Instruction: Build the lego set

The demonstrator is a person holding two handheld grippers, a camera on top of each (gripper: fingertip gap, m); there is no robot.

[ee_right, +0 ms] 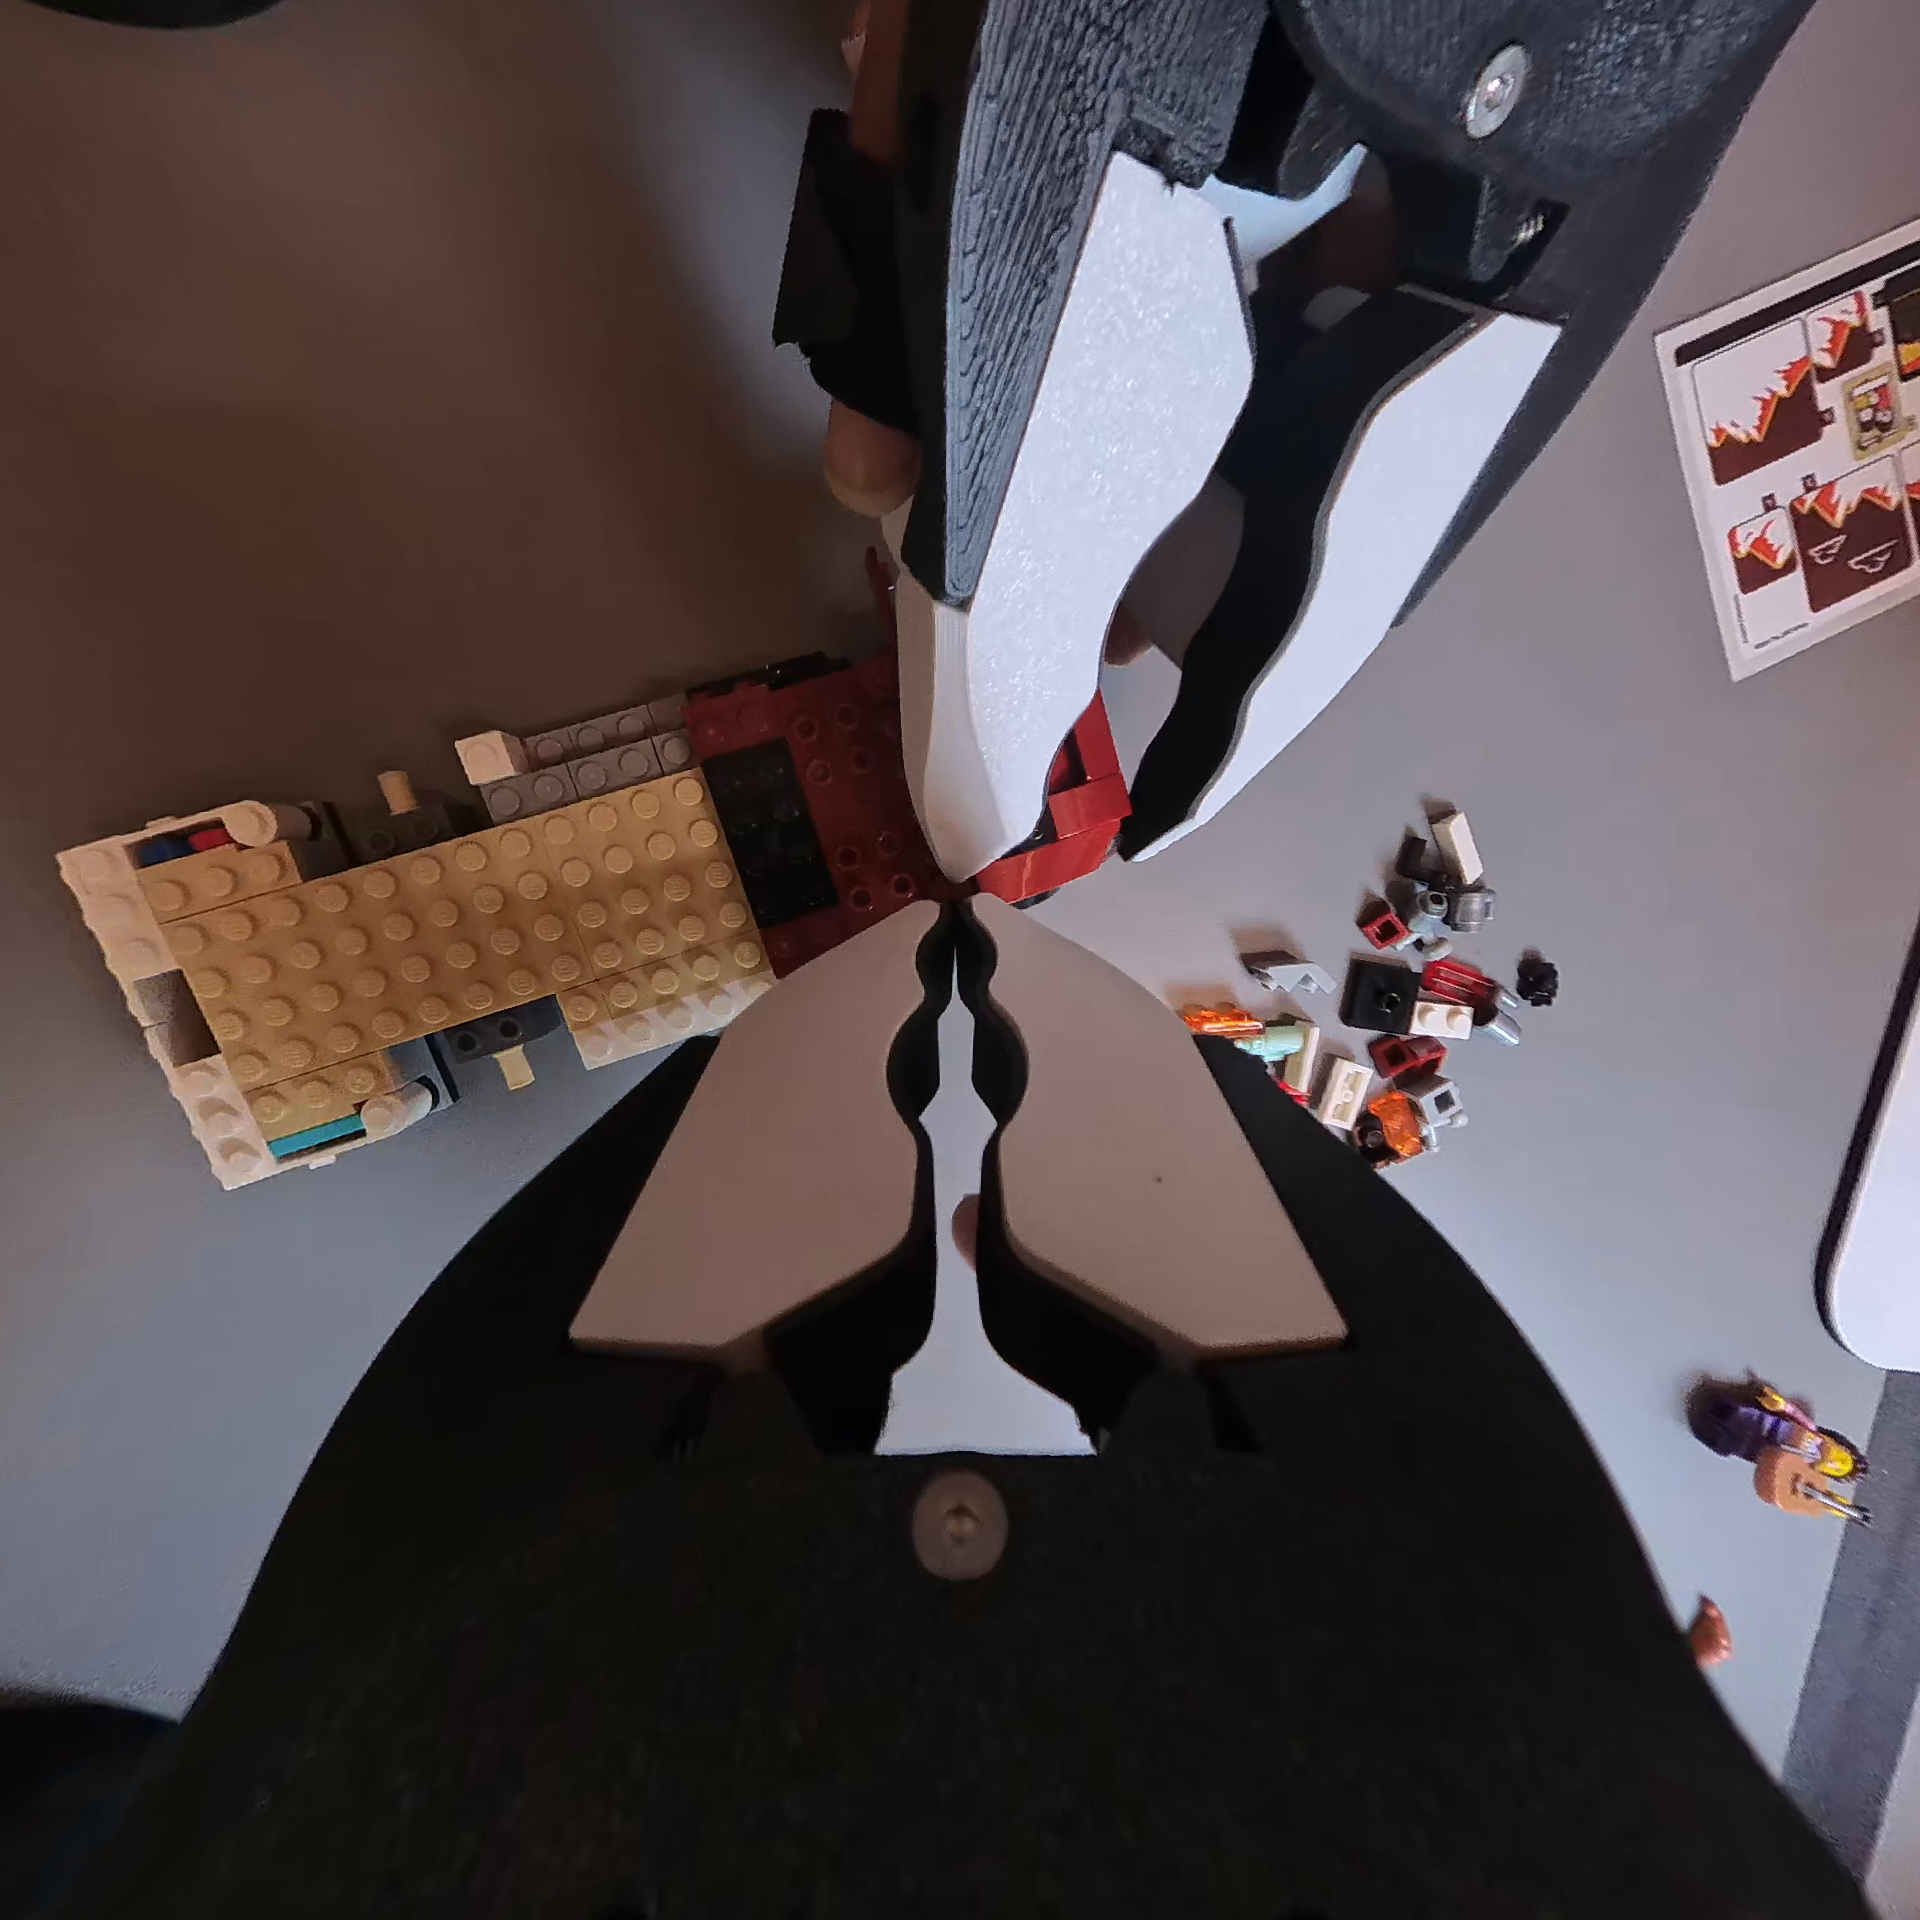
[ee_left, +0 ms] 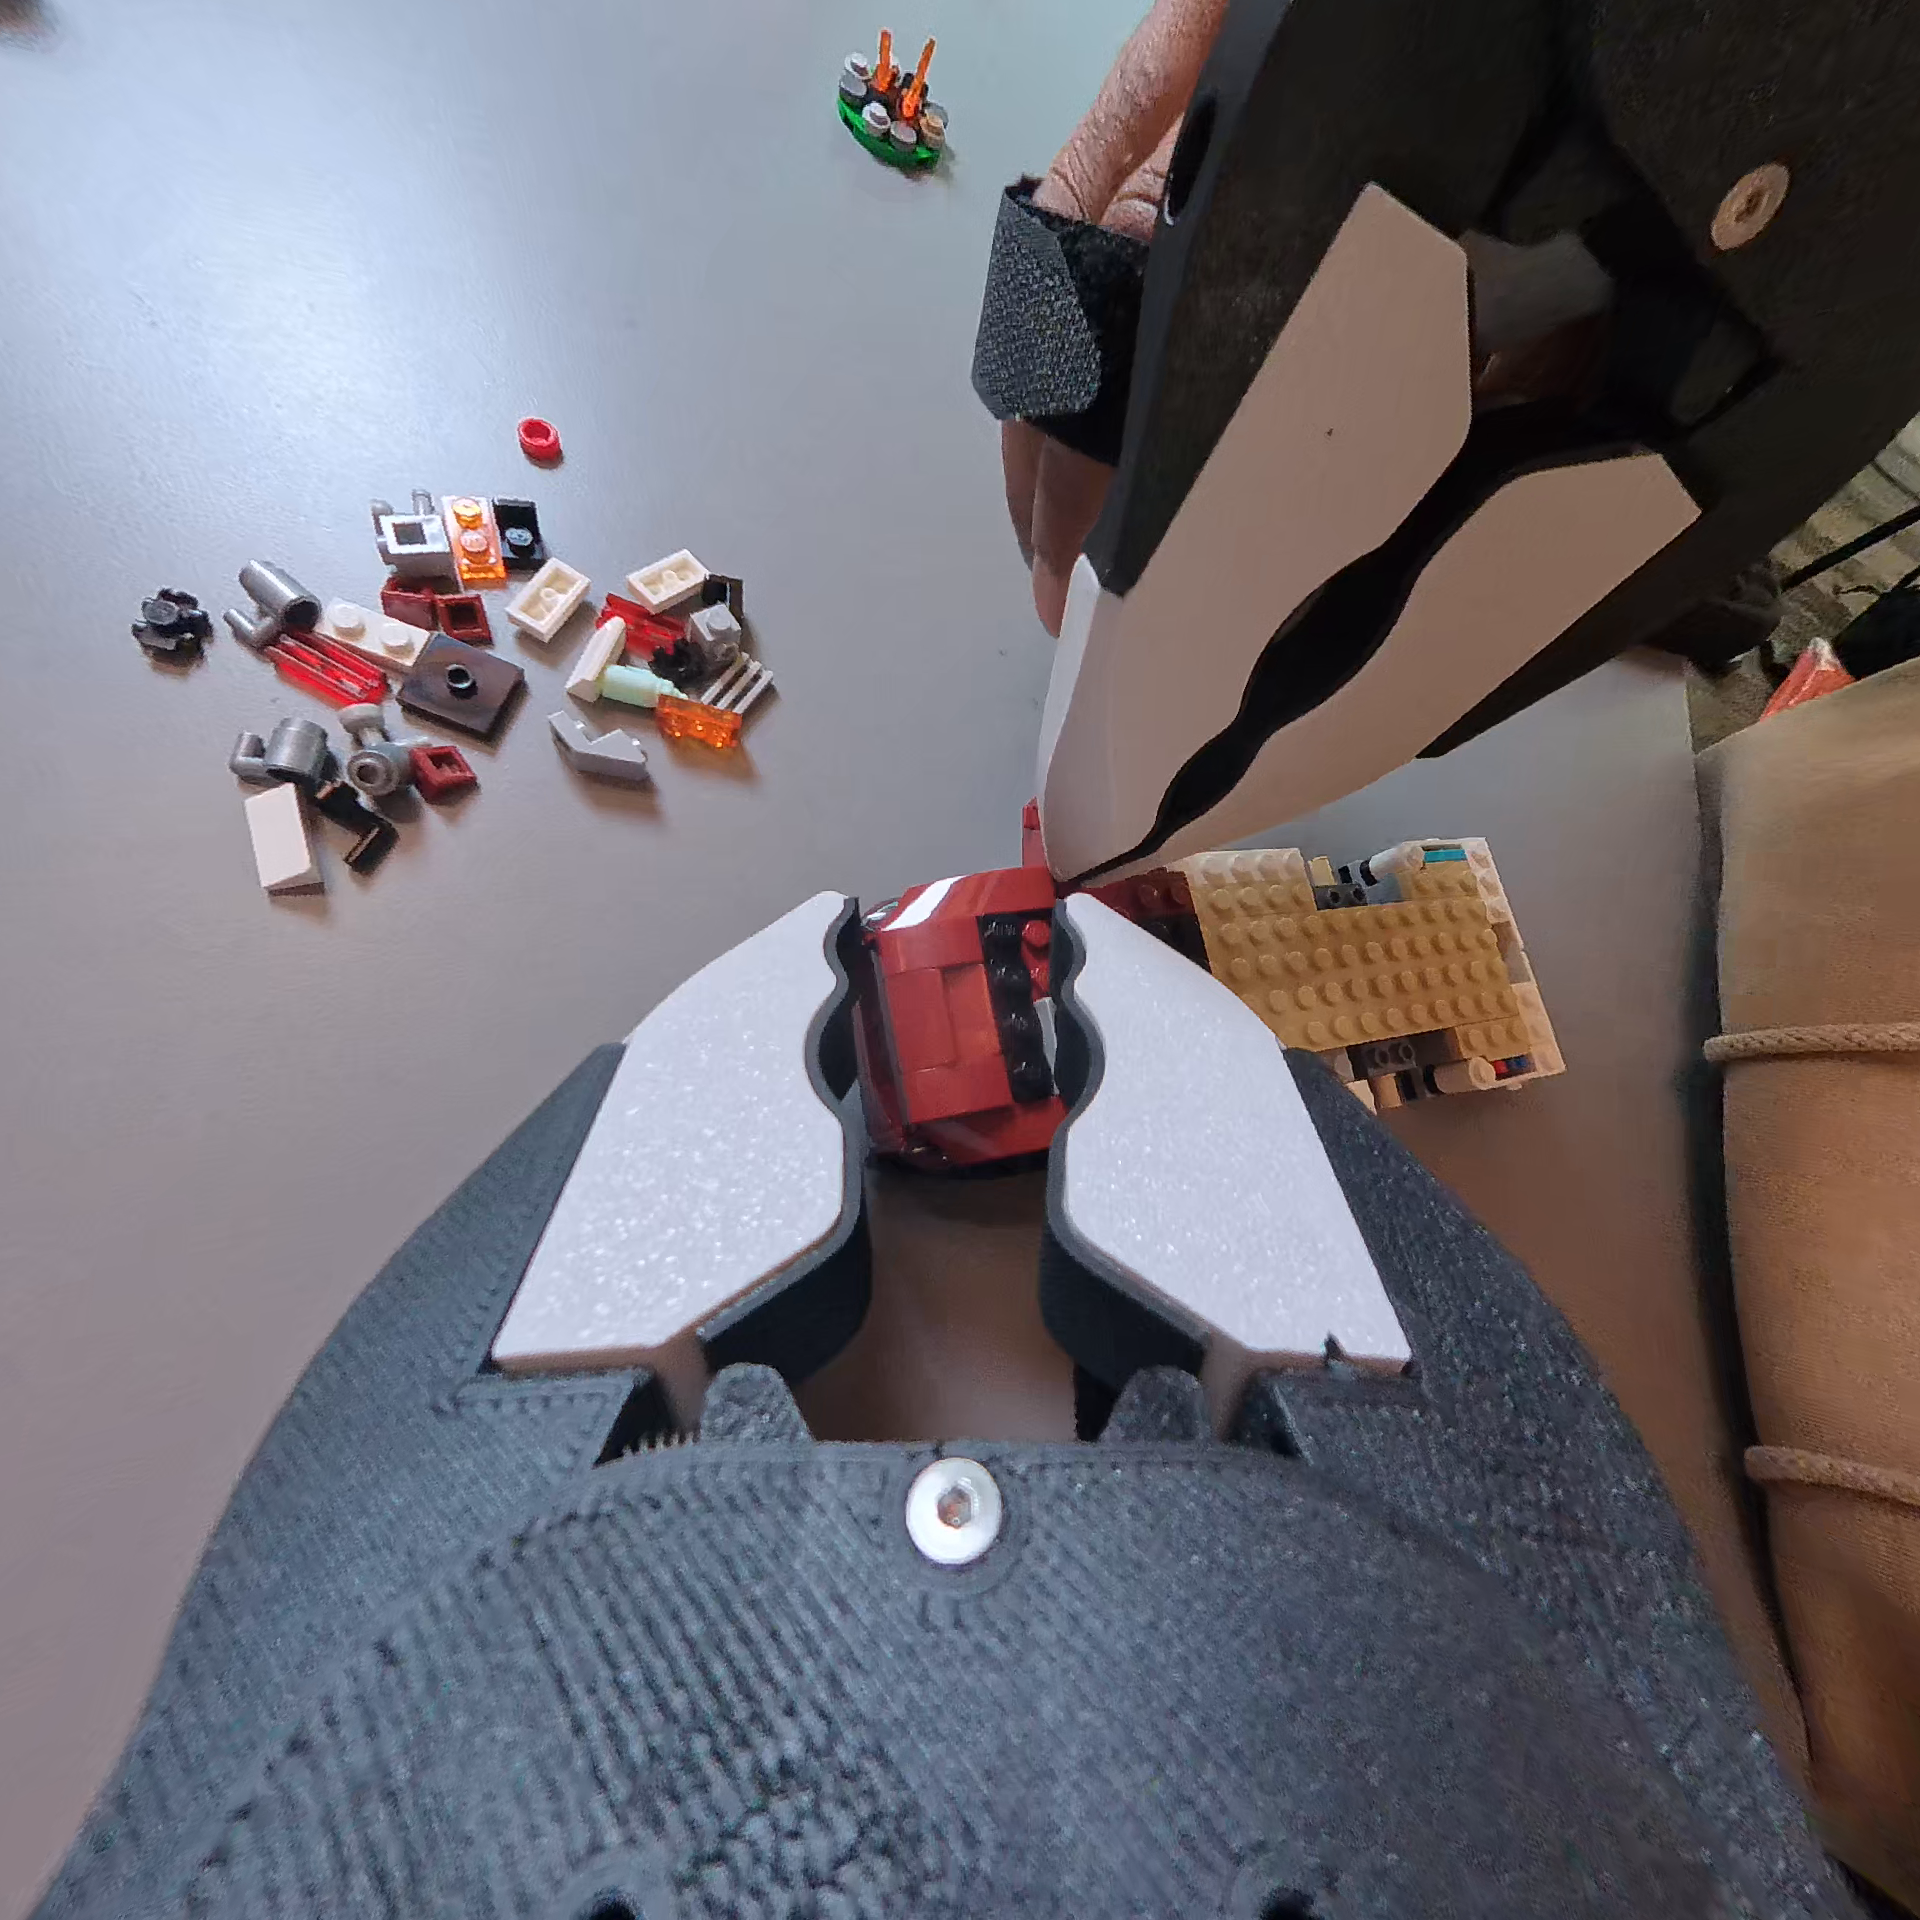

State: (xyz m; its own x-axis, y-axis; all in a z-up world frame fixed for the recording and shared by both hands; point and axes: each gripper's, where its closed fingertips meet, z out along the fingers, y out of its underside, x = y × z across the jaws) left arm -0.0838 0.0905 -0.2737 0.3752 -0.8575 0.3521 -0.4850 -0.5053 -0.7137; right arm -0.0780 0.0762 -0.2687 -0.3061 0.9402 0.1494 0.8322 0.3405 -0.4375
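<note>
My left gripper (ee_left: 956,909) is shut on the red brick section (ee_left: 956,1029) at the end of a tan brick model (ee_left: 1371,966) lying on the grey table. Both pads press its sides. In the right wrist view the left gripper (ee_right: 1049,857) comes down from above onto that red section (ee_right: 1081,821), next to the dark red plate of the tan model (ee_right: 436,935). My right gripper (ee_right: 956,906) is shut, and I see nothing between its fingers. Its tips sit at the red section's upper corner, as the left wrist view also shows for the right gripper (ee_left: 1060,881).
A pile of small loose bricks (ee_left: 468,665) lies left of the model, also seen in the right wrist view (ee_right: 1382,1018). A small green build (ee_left: 894,114) and a red round stud (ee_left: 539,437) lie farther off. A sticker sheet (ee_right: 1797,447), a purple minifigure (ee_right: 1777,1444) and a tan bag (ee_left: 1818,1143) are nearby.
</note>
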